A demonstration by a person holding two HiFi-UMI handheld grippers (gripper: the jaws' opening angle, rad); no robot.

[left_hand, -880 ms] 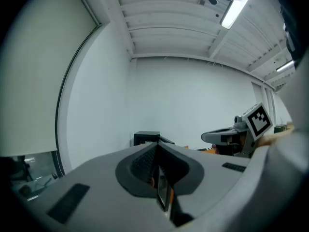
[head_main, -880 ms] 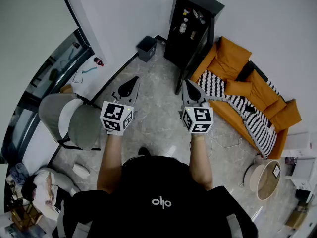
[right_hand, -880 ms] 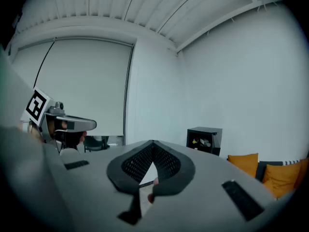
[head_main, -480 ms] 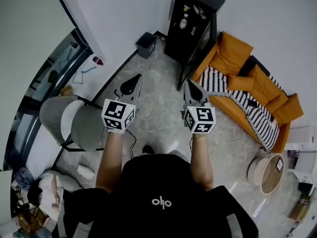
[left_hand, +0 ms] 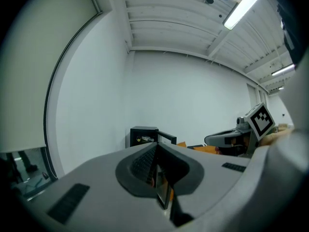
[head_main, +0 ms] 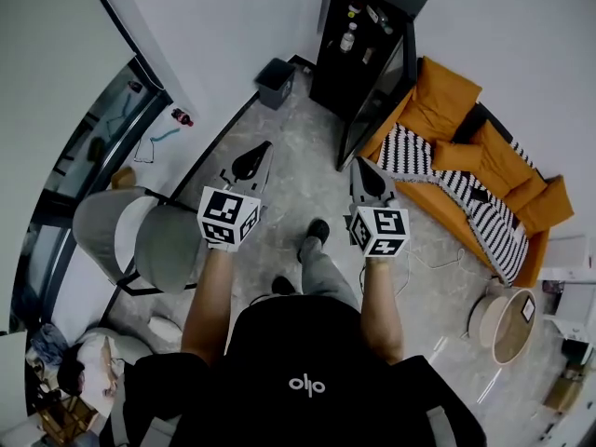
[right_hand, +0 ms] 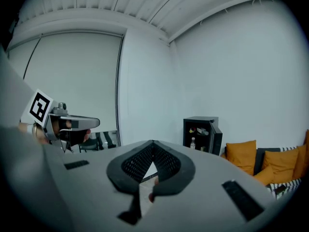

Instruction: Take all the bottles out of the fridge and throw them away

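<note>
A black mini fridge (head_main: 365, 26) stands against the far wall with its glass door (head_main: 377, 101) swung open. Bottles (head_main: 349, 37) show on its shelves. In the right gripper view the fridge (right_hand: 199, 129) is ahead at right, a clear bottle (right_hand: 192, 143) on a shelf. In the left gripper view the fridge (left_hand: 143, 136) is small, straight ahead. My left gripper (head_main: 250, 164) and right gripper (head_main: 366, 177) are held out side by side over the floor, well short of the fridge, both shut and empty. A dark bin (head_main: 276, 84) stands left of the fridge.
An orange sofa (head_main: 470, 161) with a striped blanket (head_main: 466, 208) runs along the right. A grey chair (head_main: 140, 240) is at the left by the window. A round side table (head_main: 503, 322) sits at the lower right. The person's foot (head_main: 317, 231) is on the stone floor between the grippers.
The person has stepped forward toward the fridge; one foot now shows ahead between the grippers. Both grippers stay shut and side by side.
</note>
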